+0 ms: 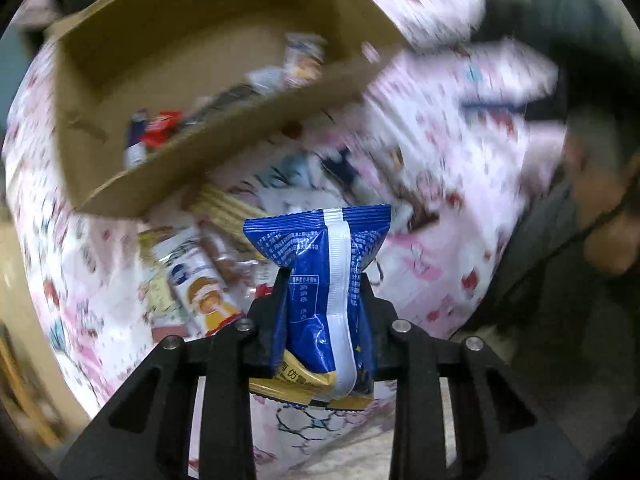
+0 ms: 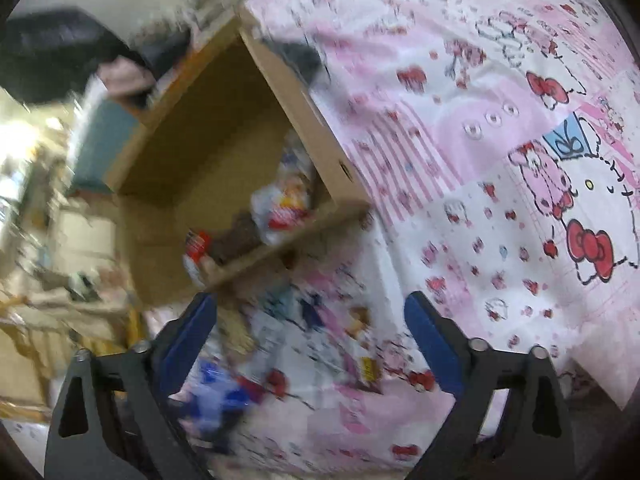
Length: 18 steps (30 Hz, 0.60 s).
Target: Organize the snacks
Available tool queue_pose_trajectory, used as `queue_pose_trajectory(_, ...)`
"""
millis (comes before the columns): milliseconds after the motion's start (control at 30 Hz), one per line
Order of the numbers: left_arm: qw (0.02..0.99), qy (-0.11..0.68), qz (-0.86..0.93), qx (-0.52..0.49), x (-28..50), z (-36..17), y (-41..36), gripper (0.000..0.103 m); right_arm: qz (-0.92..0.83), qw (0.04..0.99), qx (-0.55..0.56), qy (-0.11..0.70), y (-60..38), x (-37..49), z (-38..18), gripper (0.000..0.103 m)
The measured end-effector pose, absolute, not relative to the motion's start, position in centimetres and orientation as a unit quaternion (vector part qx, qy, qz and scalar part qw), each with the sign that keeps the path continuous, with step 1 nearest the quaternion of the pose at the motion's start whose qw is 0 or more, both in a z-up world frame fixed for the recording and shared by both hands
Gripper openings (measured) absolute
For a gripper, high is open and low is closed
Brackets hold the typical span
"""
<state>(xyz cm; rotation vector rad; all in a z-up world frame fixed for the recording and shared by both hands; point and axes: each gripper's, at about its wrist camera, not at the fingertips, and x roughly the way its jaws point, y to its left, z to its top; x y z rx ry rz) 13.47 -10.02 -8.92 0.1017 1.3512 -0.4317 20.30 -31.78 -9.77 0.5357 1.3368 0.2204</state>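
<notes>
In the left wrist view my left gripper (image 1: pixel 325 280) is shut on a blue and white snack packet (image 1: pixel 322 256), squeezed at its middle and held above the pink patterned bedsheet (image 1: pixel 448 216). An open cardboard box (image 1: pixel 132 60) with several wrapped snacks (image 1: pixel 154 132) inside lies beyond it. More loose snack packets (image 1: pixel 196 280) lie on the sheet to the left of the gripper. In the right wrist view my right gripper (image 2: pixel 310 308) stands open over a blurred pile of snack packets (image 2: pixel 304 328), with nothing pressed between its blue pads (image 2: pixel 428 336). The cardboard box (image 2: pixel 300 96) lies just beyond.
A person's sleeve and hand (image 1: pixel 600 232) show at the right edge of the left wrist view. The bedsheet (image 2: pixel 500 160) stretches right of the box. Cluttered furniture (image 2: pixel 48 208) lies off the bed's left edge. A dark object (image 2: pixel 52 48) sits behind the box.
</notes>
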Motion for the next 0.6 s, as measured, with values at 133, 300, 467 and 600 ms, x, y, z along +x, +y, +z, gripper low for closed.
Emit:
queue_pose_trajectory(133,0.777,0.615,-0.133,-0.018,14.4,-8.0,-5.8,0.026,0.097,0.721,0.172,0.664,-29.5,20.6,-12.1,0.042)
queue_pose_trajectory(300,0.794,0.605,-0.058,-0.017,14.8,-8.2,-2.8,0.026,0.076,0.709,0.065,0.698,-26.7,20.3,-14.5,0.042)
queue_pose_trajectory(467,0.790,0.611,-0.038,-0.032,15.3,-8.7,-1.4,0.026,0.065,0.700,-0.028,0.710,-24.5,19.8,-16.2,0.033)
queue_pose_trajectory(600,0.795,0.604,-0.040,-0.030,15.4,-8.6,-1.5,0.026,0.066,0.720,-0.029,0.691,-24.6,19.6,-15.3,0.018)
